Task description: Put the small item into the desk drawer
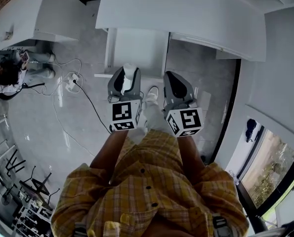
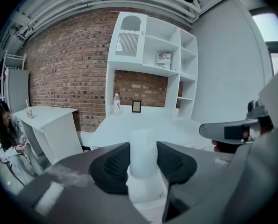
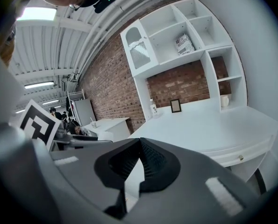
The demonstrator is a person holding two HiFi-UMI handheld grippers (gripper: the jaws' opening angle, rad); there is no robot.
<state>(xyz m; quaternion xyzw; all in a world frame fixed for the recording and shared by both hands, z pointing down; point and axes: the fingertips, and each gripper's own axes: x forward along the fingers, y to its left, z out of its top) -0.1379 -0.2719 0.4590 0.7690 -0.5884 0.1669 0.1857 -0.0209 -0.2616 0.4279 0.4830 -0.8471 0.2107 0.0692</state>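
Left gripper (image 2: 142, 158) fingers (image 2: 111, 164) clamp the small white item (image 2: 142, 143) (a pale cylinder); right gripper (image 3: 139, 146) fingers (image 3: 156, 162) are together, both before the worktop (image 1: 186, 14).
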